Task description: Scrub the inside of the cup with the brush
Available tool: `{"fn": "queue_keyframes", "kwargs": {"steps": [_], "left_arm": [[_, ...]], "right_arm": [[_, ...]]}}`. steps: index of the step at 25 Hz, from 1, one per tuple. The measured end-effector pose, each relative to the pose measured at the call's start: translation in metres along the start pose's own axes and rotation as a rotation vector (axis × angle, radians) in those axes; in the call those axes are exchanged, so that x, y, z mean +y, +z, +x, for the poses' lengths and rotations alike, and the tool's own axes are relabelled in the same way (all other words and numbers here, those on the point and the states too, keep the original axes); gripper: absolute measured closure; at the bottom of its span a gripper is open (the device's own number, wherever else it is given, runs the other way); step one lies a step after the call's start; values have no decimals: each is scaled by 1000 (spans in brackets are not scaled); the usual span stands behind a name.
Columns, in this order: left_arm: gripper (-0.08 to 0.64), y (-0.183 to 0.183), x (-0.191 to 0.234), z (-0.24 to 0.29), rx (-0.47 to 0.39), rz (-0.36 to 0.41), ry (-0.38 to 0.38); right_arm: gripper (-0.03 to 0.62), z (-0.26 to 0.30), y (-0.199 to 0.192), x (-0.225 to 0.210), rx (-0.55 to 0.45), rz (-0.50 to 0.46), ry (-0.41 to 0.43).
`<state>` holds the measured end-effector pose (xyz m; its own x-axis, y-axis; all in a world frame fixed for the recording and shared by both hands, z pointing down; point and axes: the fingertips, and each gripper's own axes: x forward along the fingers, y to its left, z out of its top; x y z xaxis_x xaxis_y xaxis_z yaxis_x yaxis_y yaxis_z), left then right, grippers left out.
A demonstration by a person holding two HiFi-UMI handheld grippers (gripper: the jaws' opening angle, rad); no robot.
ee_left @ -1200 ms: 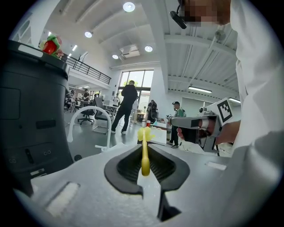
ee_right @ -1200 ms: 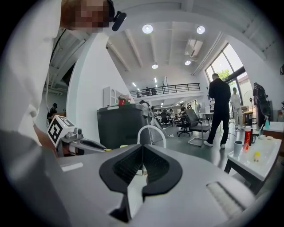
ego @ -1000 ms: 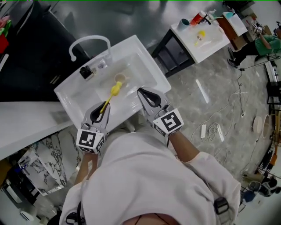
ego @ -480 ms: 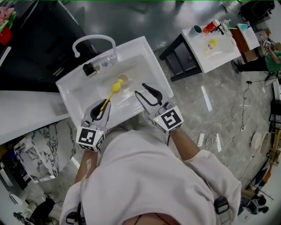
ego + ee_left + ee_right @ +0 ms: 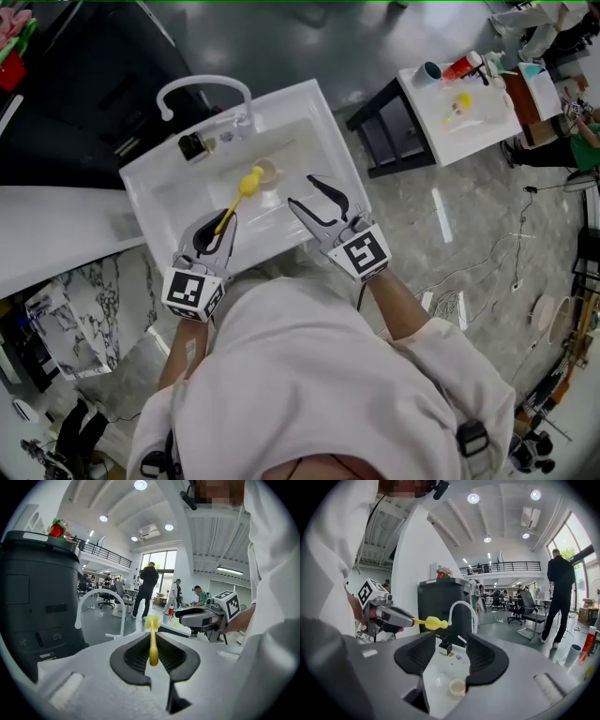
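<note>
A small cream cup (image 5: 268, 172) stands in the white sink (image 5: 319, 112); the right gripper view shows the cup (image 5: 457, 686) below my jaws on the sink floor (image 5: 436, 681). My left gripper (image 5: 221, 223) is shut on the handle of a yellow brush (image 5: 246, 185), whose head hangs over the basin just left of the cup. In the left gripper view the brush (image 5: 153, 641) runs straight out between the jaws of that gripper (image 5: 153, 644). My right gripper (image 5: 302, 190) is over the sink's near right part with its jaws opening and nothing between them (image 5: 451, 656).
A white arched faucet (image 5: 202, 92) and a small black fitting (image 5: 191, 146) sit at the sink's back rim. A dark cabinet (image 5: 37, 597) stands behind. Another white table (image 5: 459, 103) with bottles is at upper right. Cables (image 5: 459, 277) lie on the floor.
The right gripper's jaws have spread from shut to wide open, staying over the sink's right side. The left gripper still holds the brush in much the same place.
</note>
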<state>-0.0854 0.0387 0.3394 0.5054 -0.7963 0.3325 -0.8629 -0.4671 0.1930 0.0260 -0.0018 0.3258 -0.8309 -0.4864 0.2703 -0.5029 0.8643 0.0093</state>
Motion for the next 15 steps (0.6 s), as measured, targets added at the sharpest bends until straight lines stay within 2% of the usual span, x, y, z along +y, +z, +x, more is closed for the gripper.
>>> {"fn": "queue_keyframes", "kwargs": {"steps": [10,15], "left_arm": [[520,-4,10,5,15,-20,37],[520,-8,14,6,27,-28,54]], "right_arm": [[386,28,-47,-13,127,-141,73],[387,40,-89,-21,229,-194,97]]}}
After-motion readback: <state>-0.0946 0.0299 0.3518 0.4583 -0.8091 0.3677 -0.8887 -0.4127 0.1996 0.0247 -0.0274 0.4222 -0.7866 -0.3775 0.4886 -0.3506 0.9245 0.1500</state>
